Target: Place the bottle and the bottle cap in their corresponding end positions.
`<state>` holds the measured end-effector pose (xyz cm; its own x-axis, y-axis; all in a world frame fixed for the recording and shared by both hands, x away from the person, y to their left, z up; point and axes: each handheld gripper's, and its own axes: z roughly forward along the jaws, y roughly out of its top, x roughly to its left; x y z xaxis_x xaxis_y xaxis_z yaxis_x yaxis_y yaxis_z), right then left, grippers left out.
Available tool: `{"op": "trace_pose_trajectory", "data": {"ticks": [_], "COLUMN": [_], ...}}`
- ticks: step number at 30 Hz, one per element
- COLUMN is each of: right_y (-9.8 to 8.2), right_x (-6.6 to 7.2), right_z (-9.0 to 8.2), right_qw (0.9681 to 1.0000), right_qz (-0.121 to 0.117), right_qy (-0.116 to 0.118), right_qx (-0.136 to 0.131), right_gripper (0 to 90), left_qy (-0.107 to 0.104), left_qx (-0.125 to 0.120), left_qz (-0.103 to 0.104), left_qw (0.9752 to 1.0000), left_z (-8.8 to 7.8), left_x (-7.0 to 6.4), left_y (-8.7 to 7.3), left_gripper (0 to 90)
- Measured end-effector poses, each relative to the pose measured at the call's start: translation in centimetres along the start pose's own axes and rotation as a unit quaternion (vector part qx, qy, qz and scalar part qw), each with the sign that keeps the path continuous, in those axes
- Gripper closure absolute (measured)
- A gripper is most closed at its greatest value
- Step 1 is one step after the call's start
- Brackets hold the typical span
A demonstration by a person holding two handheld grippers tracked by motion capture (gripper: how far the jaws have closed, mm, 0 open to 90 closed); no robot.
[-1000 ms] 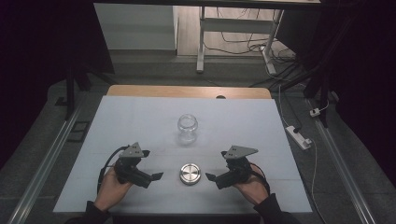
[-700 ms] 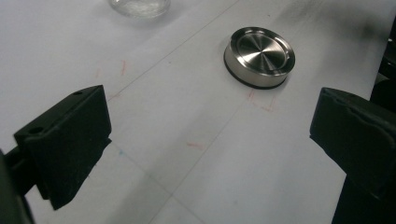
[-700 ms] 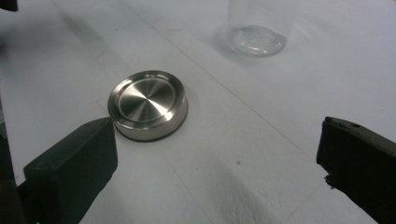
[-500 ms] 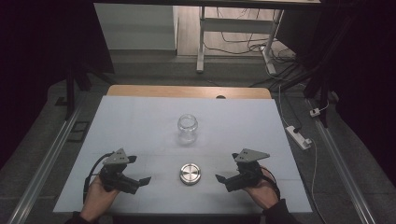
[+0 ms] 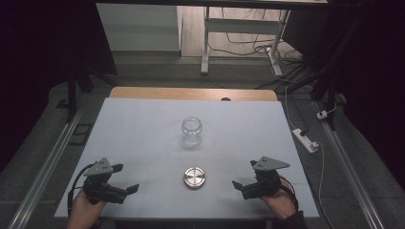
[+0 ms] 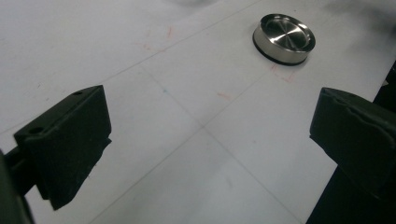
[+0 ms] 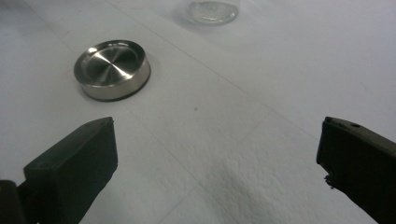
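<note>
A round metal lid [image 5: 194, 177] lies flat near the table's [image 5: 143, 124] front edge, a clear glass jar [image 5: 191, 131] upright beyond it. The left gripper [image 5: 125, 191] and right gripper [image 5: 240, 187] flank the lid, jaws spread, empty. The lid looks rigid, light and slick, best pinched across its rim; the jar seems fragile.

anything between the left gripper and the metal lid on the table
No. In the left gripper view, only bare white table lies between the open left hand-held gripper and the round brushed-steel lid; the high view agrees.
</note>
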<state>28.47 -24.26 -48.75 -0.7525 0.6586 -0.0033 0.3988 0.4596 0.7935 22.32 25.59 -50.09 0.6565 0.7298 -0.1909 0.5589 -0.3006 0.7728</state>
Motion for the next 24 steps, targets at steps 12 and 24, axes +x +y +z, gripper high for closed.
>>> {"op": "trace_pose_trajectory", "data": {"ticks": [12, 24], "right_y": [-1.7, -3.5], "right_x": [-1.1, -2.0], "right_z": [-2.1, -3.8], "right_qw": [0.9989, 0.9967], "right_qz": [0.020, 0.052], "right_qy": [-0.042, -0.062], "right_qx": [0.001, 0.011], "right_gripper": [0.0, 0.0], "left_qy": [0.026, 0.049], "left_qx": [0.000, 0.013], "left_qz": [-0.023, -0.044], "left_qw": [0.9994, 0.9978], "left_z": [-1.8, -2.8], "left_x": [0.5, 0.8], "left_y": [-2.3, -4.5], "left_gripper": [0.0, 0.0]}}
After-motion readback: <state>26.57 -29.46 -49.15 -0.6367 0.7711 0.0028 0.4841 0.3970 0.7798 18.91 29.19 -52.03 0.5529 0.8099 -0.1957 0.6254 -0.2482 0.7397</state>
